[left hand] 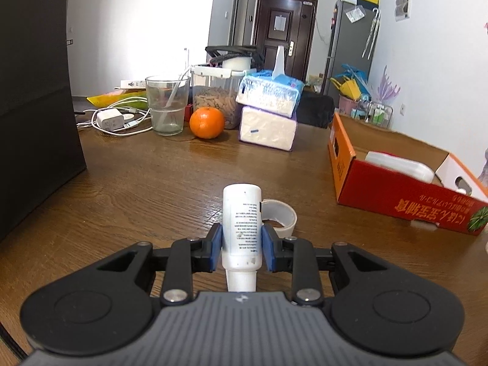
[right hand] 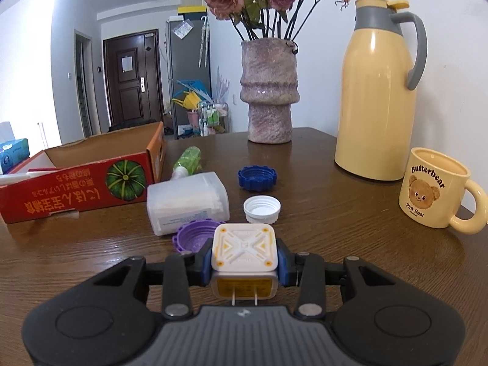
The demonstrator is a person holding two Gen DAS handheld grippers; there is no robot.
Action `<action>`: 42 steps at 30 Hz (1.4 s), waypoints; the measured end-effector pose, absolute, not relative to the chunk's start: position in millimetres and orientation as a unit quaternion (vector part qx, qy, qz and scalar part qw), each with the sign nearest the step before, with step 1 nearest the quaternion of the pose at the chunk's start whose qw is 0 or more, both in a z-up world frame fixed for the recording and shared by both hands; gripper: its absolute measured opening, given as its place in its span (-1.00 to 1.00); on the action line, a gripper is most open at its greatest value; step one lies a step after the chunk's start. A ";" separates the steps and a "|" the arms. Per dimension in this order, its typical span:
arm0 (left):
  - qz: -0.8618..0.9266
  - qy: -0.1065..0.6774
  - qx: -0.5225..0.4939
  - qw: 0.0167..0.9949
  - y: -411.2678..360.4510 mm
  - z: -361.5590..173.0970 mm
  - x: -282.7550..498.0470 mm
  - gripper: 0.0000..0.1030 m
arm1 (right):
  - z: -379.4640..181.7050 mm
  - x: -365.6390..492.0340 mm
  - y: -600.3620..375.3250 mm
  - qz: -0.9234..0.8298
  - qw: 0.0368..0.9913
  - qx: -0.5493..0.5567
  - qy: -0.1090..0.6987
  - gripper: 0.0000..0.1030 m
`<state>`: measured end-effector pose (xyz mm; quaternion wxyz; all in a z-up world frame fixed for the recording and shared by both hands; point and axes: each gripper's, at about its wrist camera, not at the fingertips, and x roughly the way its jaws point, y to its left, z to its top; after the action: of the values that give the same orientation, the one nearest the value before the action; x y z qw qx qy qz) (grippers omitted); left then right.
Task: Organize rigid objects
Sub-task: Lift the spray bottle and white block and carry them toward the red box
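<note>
My left gripper point(left hand: 241, 245) is shut on a white bottle point(left hand: 242, 222) with small print, its narrow neck pointing back at the camera. Just behind it a roll of clear tape point(left hand: 282, 215) lies on the wooden table. To the right stands the open red cardboard box point(left hand: 405, 193) with a white container point(left hand: 402, 166) inside. My right gripper point(right hand: 245, 257) is shut on a white and yellow plug adapter point(right hand: 245, 251), prongs toward the camera. Ahead of it lie a purple cap point(right hand: 192, 238), a white cap point(right hand: 261, 209), a blue cap point(right hand: 257, 177), a clear plastic box point(right hand: 186, 202) and a green spray bottle point(right hand: 187, 160). The red box point(right hand: 82, 184) sits at left.
In the left wrist view stand a glass point(left hand: 167, 103), an orange point(left hand: 206, 122), stacked tissue packs point(left hand: 268, 113), a jar of pellets point(left hand: 215, 97), a charger with cables point(left hand: 111, 119) and a black box point(left hand: 33, 100). The right wrist view shows a vase point(right hand: 268, 91), a yellow thermos point(right hand: 378, 91) and a bear mug point(right hand: 433, 189).
</note>
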<state>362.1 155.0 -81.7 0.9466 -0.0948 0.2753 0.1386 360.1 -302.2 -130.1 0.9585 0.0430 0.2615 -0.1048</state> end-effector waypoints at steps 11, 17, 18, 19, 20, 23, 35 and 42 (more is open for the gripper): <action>0.127 0.246 -0.112 0.954 140.3 -67.7 342.8 -0.45 | -123.3 347.6 -290.2 -0.087 0.967 0.051 0.236 -0.26; 0.117 0.219 -0.108 0.963 119.7 -55.5 327.9 -0.45 | -118.4 339.6 -276.8 -0.057 0.971 0.060 0.226 -0.26; 0.114 0.218 -0.108 0.963 115.9 -54.2 326.5 -0.45 | -117.4 338.5 -274.3 -0.051 0.971 0.059 0.225 -0.26; 0.110 0.217 -0.106 0.964 111.4 -52.9 325.7 -0.45 | -116.5 337.4 -270.6 -0.047 0.972 0.058 0.223 -0.26; 0.107 0.217 -0.105 0.965 107.6 -51.7 325.0 -0.45 | -115.2 336.6 -266.9 -0.041 0.973 0.056 0.222 -0.26; 0.095 0.215 -0.104 0.966 96.7 -48.2 323.4 -0.45 | -111.2 334.7 -259.1 -0.025 0.974 0.059 0.219 -0.26; 0.060 0.192 -0.098 0.975 65.5 -24.2 323.7 -0.45 | -87.1 335.3 -238.3 0.006 0.979 0.061 0.192 -0.26; 0.031 0.182 -0.093 0.978 37.0 -8.9 333.7 -0.45 | -74.0 341.7 -224.4 0.027 0.982 0.061 0.178 -0.26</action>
<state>333.7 37.0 -8.9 0.9785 -0.0933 0.1815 0.0308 341.7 -224.4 -74.0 0.9817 0.0615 0.1781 0.0272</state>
